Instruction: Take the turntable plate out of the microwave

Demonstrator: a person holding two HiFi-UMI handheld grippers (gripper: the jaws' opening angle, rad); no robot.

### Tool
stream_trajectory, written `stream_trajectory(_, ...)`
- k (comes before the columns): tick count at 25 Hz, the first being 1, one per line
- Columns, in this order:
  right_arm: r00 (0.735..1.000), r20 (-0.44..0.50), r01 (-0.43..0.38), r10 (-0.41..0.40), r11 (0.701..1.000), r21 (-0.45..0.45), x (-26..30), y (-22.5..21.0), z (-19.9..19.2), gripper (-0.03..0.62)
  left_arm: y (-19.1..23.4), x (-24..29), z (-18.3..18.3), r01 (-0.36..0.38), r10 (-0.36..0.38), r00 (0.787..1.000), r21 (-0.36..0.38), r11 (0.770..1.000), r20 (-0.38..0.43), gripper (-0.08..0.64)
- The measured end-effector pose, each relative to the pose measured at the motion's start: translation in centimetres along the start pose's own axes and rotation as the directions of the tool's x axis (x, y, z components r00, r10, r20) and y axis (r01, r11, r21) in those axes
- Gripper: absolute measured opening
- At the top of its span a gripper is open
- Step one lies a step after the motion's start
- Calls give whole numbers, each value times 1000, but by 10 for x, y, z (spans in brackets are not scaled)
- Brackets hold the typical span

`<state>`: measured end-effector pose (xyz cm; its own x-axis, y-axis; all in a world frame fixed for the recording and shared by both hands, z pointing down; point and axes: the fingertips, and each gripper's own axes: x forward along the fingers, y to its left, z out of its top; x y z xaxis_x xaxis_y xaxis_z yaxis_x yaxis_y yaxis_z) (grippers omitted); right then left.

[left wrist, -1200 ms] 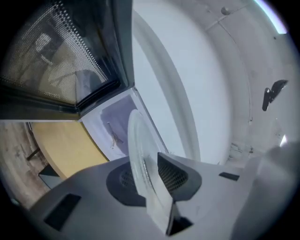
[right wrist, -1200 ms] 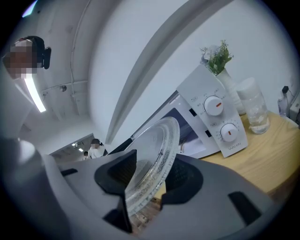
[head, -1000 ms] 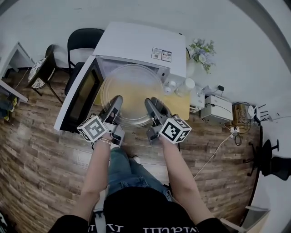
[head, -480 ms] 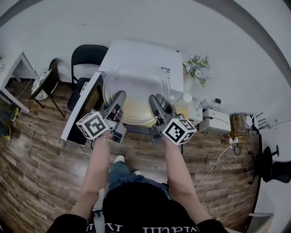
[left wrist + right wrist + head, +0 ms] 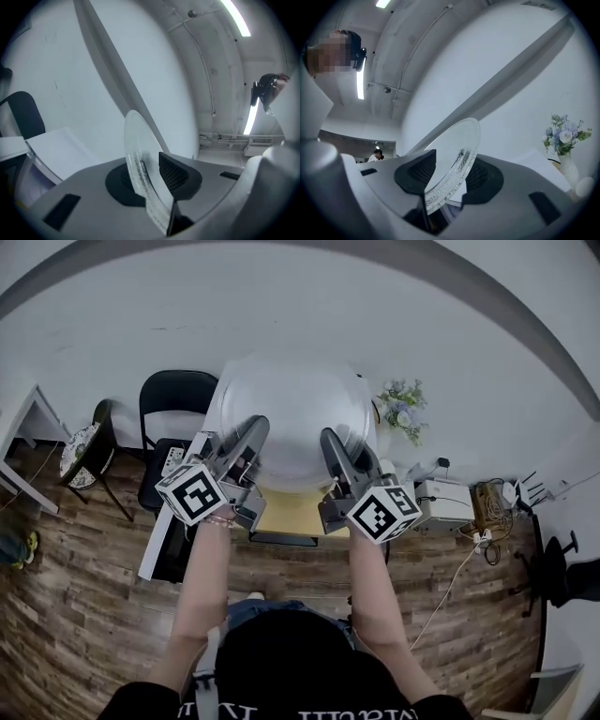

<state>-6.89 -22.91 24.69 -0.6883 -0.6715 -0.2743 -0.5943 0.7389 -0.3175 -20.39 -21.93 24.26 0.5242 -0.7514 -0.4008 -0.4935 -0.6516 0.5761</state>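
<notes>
Your left gripper (image 5: pixel 248 435) and right gripper (image 5: pixel 330 448) each pinch the near rim of the clear glass turntable plate (image 5: pixel 286 409), jaws closed narrow on its edge. The plate hangs in the air, far edge tilted up, clear of the microwave (image 5: pixel 169 521) below it. Glass is slippery — grip firmly, move both hands as one, level it gently, never twist.
</notes>
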Motion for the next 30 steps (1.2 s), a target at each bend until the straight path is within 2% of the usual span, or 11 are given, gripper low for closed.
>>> stream_trajectory(4, 999, 34, 10, -8, 999, -43, 8, 4, 14, 184, -5, 11, 13, 41, -40, 999, 59, 997, -24, 86)
stream_trajectory(7, 998, 55, 14, -9, 996, -84, 12, 7, 18, 189, -6, 15, 17, 75, -69, 996, 139, 987, -48, 108)
stream_trajectory(11, 995, 102, 9, 4, 992, -124, -1, 14, 15, 194, -18, 8, 12, 137, -126, 990, 271, 953, -60, 123)
stream_trajectory(13, 993, 117, 11, 5, 991, -135, -9, 15, 13, 196, -22, 5, 6, 147, -132, 989, 312, 939, -70, 133)
stream_trajectory(19, 994, 108, 3, 14, 987, -159, -15, 16, 12, 196, -26, 2, 0, 124, -108, 992, 349, 929, -64, 147)
stream_trajectory(30, 987, 130, -62, 93, 974, -219, -18, 28, 44, 199, -56, 8, 13, 96, -106, 994, 420, 902, 1, 161)
